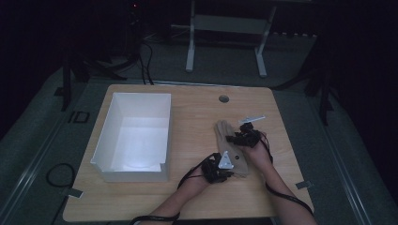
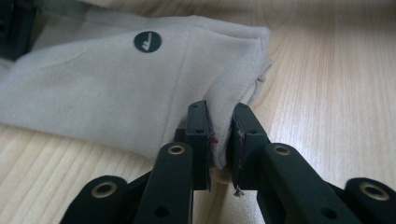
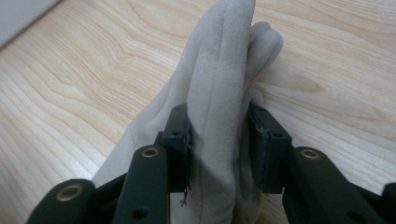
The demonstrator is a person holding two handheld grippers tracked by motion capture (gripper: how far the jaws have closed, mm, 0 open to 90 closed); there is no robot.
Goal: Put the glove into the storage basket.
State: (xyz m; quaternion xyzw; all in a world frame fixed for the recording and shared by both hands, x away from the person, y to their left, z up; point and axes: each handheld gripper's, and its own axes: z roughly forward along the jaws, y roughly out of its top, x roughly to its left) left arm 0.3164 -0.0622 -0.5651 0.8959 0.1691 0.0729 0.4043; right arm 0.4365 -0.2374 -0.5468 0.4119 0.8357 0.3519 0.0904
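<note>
**Ana:** Glove count first: one beige glove [image 1: 228, 140] on the wooden worktop [image 1: 187, 197], lying to the right of the white box [image 1: 133, 136], apart from it.

**Ben:** And two grippers on it. Left gripper [image 2: 221, 140] has its jaws pinched narrow on a fold at the glove's [image 2: 116, 88] cuff end, fabric squeezed between the pads. One round dark badge [image 2: 147, 41] sits on the cloth beyond the jaws.

**Ana:** Right gripper [image 3: 218, 144] is clamped on the finger end, jaws held moderately apart by a thick bunch of glove [image 3: 224, 70] fabric standing up between them.

**Ben:** From the high view, left gripper [image 1: 219, 168] sits at the glove's near end, right gripper [image 1: 244, 137] at its far right edge. Both hands come in from the bottom.

**Ana:** Around it: one box, open-topped, nothing visible inside. One round grommet hole [image 1: 224, 99] in the worktop beyond the glove. One pale strip [image 1: 252, 119] just past the right gripper.

**Ben:** Between glove and box, bare wood. Beyond the worktop stands one white frame [image 1: 227, 37] on the dark floor.
</note>
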